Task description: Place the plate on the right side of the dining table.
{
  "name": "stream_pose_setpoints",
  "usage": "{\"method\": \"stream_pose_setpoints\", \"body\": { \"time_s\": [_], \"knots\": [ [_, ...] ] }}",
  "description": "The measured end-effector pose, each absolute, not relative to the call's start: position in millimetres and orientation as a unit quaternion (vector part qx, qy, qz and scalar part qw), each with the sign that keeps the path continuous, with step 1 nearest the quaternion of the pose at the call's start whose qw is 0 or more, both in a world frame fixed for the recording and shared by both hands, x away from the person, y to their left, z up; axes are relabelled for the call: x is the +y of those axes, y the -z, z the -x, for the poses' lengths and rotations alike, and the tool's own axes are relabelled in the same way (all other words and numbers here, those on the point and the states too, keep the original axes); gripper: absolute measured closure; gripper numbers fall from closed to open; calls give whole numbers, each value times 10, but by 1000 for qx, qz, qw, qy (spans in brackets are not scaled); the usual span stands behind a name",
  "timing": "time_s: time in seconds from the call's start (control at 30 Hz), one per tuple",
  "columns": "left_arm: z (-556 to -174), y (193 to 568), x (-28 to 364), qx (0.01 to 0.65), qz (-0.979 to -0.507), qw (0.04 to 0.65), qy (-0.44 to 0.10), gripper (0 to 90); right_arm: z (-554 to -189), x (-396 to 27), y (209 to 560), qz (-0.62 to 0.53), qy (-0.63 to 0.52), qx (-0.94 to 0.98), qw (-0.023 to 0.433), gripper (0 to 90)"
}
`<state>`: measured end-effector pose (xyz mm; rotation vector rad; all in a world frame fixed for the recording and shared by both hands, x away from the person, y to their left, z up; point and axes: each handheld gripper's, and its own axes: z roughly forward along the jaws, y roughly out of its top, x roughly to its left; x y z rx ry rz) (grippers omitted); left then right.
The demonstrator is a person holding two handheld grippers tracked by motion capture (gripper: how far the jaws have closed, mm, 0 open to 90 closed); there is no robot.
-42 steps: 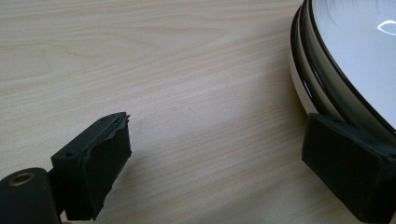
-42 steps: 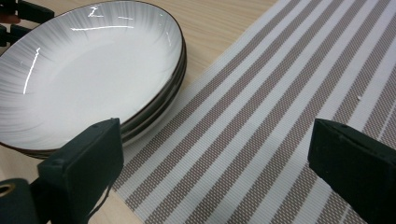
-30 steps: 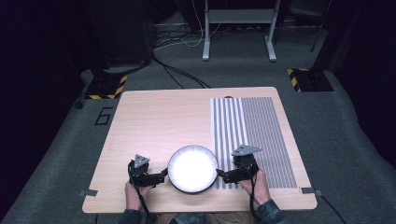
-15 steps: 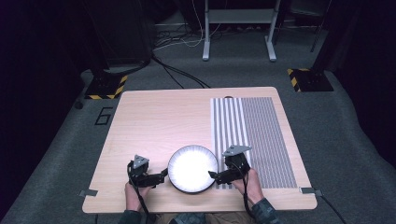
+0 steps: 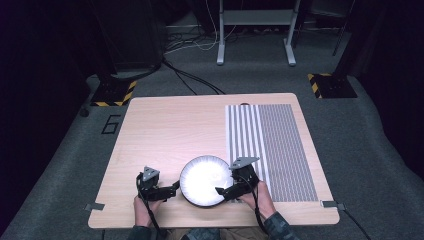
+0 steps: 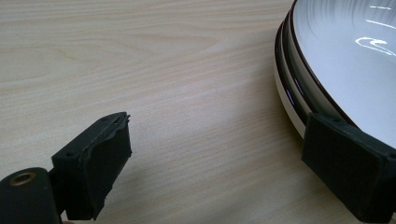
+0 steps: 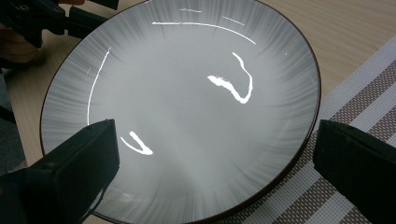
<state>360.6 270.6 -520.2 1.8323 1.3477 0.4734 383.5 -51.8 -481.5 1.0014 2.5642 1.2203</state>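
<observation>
High view, lower centre: the round grey-white ceramic plate (image 5: pixel 205 180) rests on the light wooden bench (image 5: pixel 170 130), between my released left hand-held gripper (image 5: pixel 172 189) and released right hand-held gripper (image 5: pixel 223 191).

Striped placemat (image 5: pixel 272 150) on the wooden table (image 5: pixel 170 130) — right side; grey carpet (image 5: pixel 365 145) around.

The plate (image 5: pixel 204 180) sits on my bench (image 5: pixel 170 130) near its front edge, about midway across. My left tongs (image 5: pixel 172 190) lie just left of the plate, one jaw against its rim. My right tongs (image 5: pixel 225 190) are at its right side, one jaw over the plate, the other over the mat (image 5: pixel 275 145). The mat covers the bench's right part, and the plate's right edge overlaps it.
</observation>
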Motion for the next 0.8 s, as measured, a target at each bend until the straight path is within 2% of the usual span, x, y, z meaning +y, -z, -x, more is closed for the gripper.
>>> {"method": "stream_pose_setpoints", "body": {
  "time_s": [0.8],
  "knots": [
    [-3588,5212,2706,534,-721,399,-187,89,-3815,-438,4839,-339,-412,843,75,0]
  ]
}}
